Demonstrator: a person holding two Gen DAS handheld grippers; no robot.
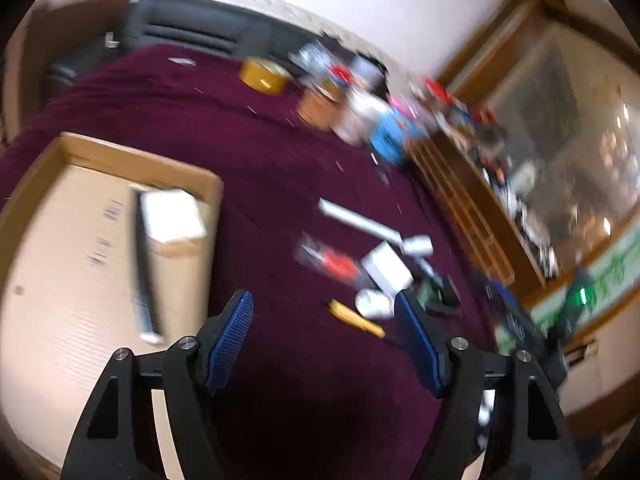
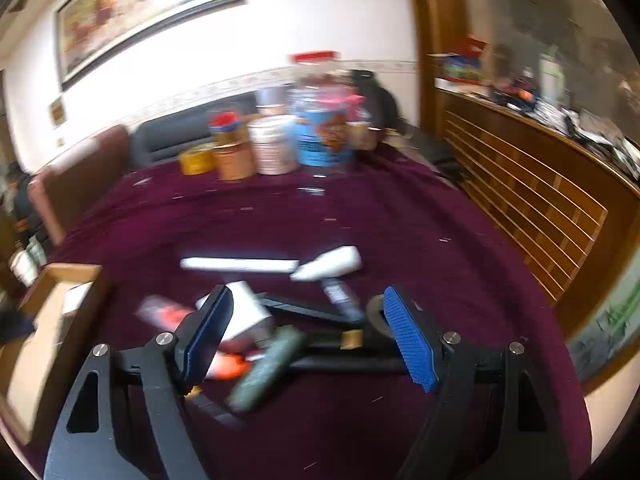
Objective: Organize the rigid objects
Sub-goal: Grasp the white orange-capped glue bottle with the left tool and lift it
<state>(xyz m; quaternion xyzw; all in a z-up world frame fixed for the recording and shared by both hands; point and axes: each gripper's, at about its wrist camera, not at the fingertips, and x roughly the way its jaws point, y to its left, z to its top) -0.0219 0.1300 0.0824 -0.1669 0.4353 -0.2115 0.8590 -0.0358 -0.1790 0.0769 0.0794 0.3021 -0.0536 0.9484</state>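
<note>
A pile of small rigid items lies on the maroon cloth: a long white bar (image 1: pixel 358 220) (image 2: pixel 239 265), a white box (image 1: pixel 387 267), a white bottle (image 2: pixel 329 268), a red packet (image 1: pixel 335 263), a yellow cutter (image 1: pixel 356 318) and a green tool (image 2: pixel 267 366). A cardboard box (image 1: pixel 72 240) (image 2: pixel 48 320) at the left holds a white box (image 1: pixel 172 216) and a dark strip. My left gripper (image 1: pixel 324 336) is open and empty above the cloth between box and pile. My right gripper (image 2: pixel 306 328) is open and empty, over the pile's near side. Both views are blurred.
Jars, tins and a yellow tape roll (image 1: pixel 264 74) (image 2: pixel 196 162) stand in a row at the table's far edge. A wooden slatted cabinet (image 2: pixel 532 200) (image 1: pixel 472 216) runs along the right. A dark sofa (image 1: pixel 192 28) is behind the table.
</note>
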